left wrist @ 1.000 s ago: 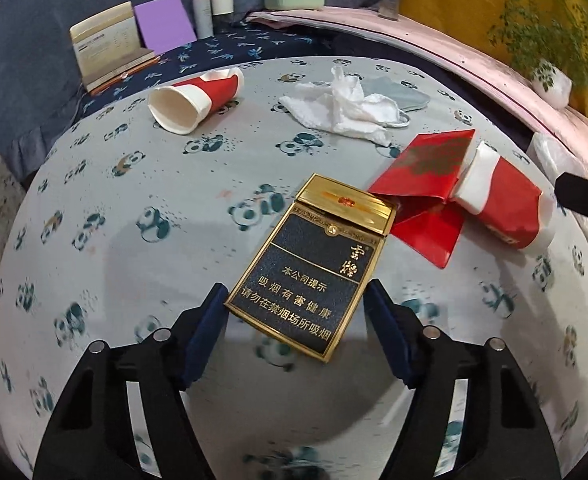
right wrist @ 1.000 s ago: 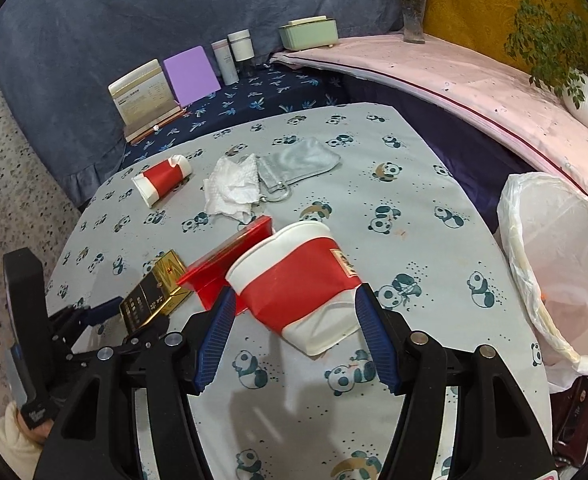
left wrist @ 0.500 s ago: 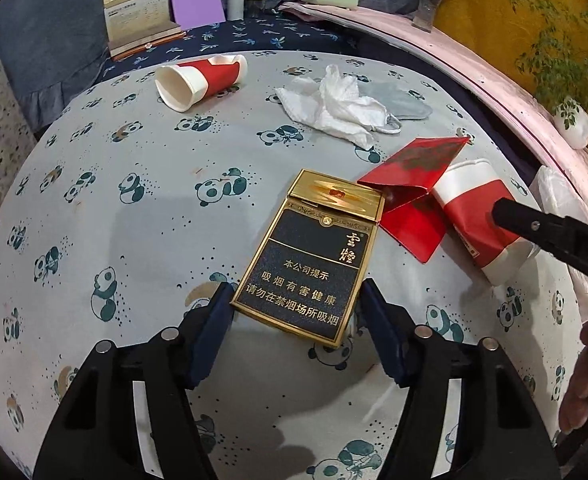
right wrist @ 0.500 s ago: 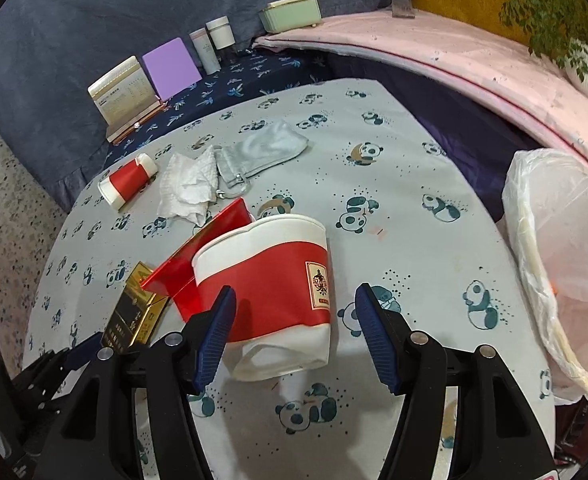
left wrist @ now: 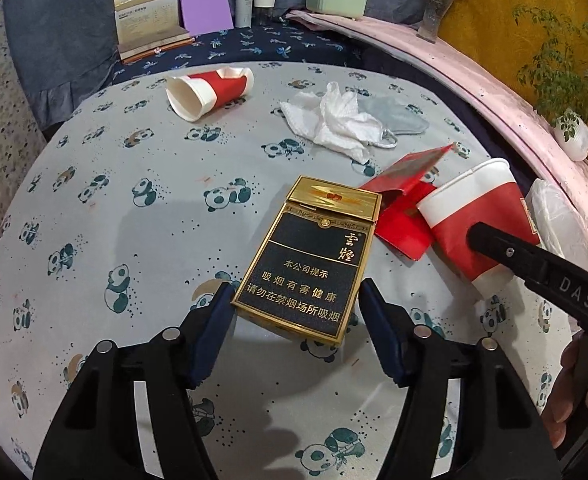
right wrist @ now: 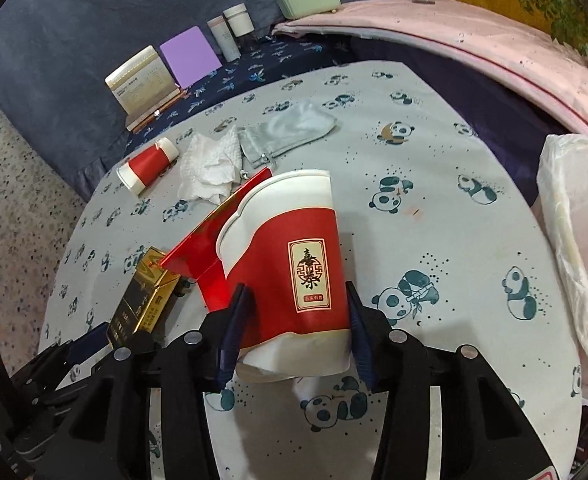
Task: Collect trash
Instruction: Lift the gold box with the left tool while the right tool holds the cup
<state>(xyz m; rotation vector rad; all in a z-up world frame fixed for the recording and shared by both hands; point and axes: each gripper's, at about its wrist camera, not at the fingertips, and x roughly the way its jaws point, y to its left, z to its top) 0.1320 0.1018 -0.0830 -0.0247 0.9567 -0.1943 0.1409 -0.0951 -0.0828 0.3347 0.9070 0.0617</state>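
My left gripper [left wrist: 294, 300] is shut on a black and gold cigarette pack [left wrist: 314, 256] and holds it tilted above the table; the pack also shows in the right wrist view [right wrist: 142, 300]. My right gripper [right wrist: 294, 312] is shut on a crumpled red and white paper cup [right wrist: 290, 264], lifted off the cloth; it also shows in the left wrist view [left wrist: 474, 224]. A red paper envelope [left wrist: 406, 196] lies beside them. A second red cup [left wrist: 210, 90], a white tissue [left wrist: 334, 120] and a grey face mask [left wrist: 398, 116] lie farther back.
The round table has a panda-print cloth [left wrist: 114, 200]. A white bin bag [right wrist: 574, 240] stands open at the table's right edge. Behind the table are a card stand [left wrist: 150, 16], a purple card [left wrist: 205, 8], two jars [left wrist: 254, 0] and a green box [left wrist: 336, 0].
My right gripper has closed on the cup and raised it upright. My left gripper has lifted the cigarette pack a little; the view has pulled back from the table.
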